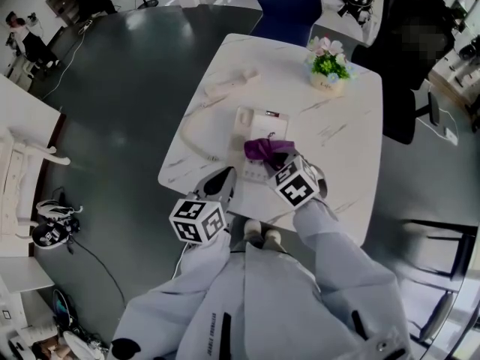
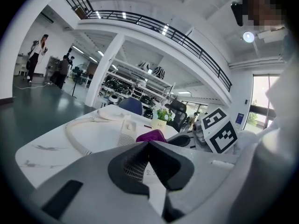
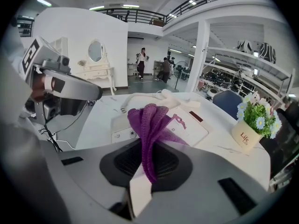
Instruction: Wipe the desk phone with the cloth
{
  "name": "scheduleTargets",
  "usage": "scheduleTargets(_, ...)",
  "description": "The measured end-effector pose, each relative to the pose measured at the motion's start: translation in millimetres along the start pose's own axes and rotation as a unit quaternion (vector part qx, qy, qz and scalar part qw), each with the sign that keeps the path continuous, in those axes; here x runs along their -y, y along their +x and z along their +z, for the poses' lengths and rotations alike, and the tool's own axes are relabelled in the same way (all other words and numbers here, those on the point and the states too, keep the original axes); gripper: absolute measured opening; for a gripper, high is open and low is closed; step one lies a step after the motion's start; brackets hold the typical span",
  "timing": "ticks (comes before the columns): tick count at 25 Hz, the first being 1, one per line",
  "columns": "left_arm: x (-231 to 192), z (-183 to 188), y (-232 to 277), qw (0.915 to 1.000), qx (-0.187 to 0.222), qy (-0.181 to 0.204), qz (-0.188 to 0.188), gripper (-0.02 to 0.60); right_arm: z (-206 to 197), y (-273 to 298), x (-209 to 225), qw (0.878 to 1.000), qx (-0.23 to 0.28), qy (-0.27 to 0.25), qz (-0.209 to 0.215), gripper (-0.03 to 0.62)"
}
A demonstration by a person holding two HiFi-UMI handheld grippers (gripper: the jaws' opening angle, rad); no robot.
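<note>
Where our grey sleeves point(image 1: 330, 235) reach over the near edge of the marble table point(image 1: 345, 156), the left gripper point(image 2: 149, 144) sits just left of the desk phone point(image 1: 251, 124), its jaws pressed together on nothing. The right gripper point(image 3: 148, 148) pinches the purple cloth point(image 3: 150, 118), bunched over the phone's near right part. The head view hides the keys under it, but the right gripper view shows a few. Farther left, the handset point(image 1: 231, 82) lies off the phone, joined to it by a cord point(image 1: 192, 137). A flower pot point(image 1: 328, 70) stands at the far right.
</note>
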State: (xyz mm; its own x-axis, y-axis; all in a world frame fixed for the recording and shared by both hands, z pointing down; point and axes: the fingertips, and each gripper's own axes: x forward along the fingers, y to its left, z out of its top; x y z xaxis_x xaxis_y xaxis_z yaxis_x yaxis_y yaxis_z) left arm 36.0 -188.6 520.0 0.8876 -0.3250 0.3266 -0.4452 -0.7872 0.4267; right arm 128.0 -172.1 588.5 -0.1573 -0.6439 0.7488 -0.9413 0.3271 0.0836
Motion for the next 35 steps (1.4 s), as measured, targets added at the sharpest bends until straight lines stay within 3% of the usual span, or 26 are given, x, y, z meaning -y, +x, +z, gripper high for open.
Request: scheduleTargets(35,6,-8,-24,0.9997,0.013,-0.014,0.018,-0.002,-24,-10,-52,0.997,-0.034,0.007,0.069,0.038)
